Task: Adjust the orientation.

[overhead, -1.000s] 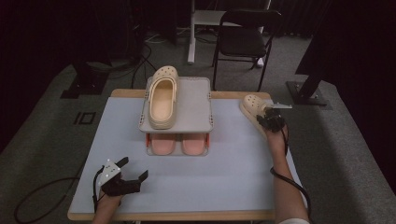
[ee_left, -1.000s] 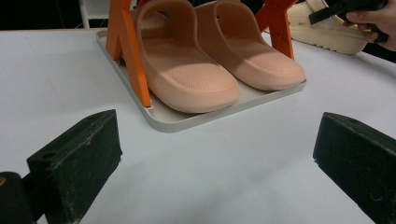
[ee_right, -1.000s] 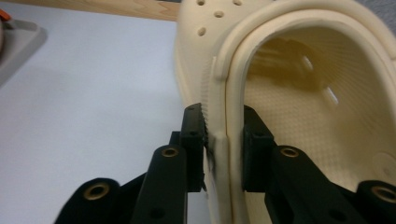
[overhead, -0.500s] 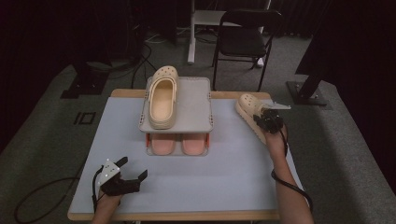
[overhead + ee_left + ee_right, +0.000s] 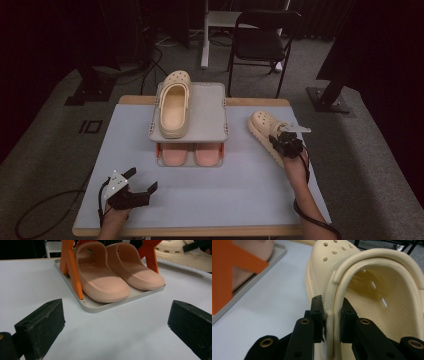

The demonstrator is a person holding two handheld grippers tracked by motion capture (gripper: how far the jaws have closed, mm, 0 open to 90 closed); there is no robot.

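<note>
Meanwhile the left gripper [image 5: 134, 186] rested near the table's [image 5: 240, 200] near-left corner with its jaws spread and nothing between them. To the right of the shoe rack [image 5: 200, 112], the right gripper [image 5: 331, 315] pinched only the clog's [image 5: 262, 127] thin side wall and strap, so the soft rim could probably buckle and slip free.

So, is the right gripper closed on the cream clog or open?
Closed on it. In the right gripper view, the right gripper pinches the side wall of the cream clog between both pads.
</note>
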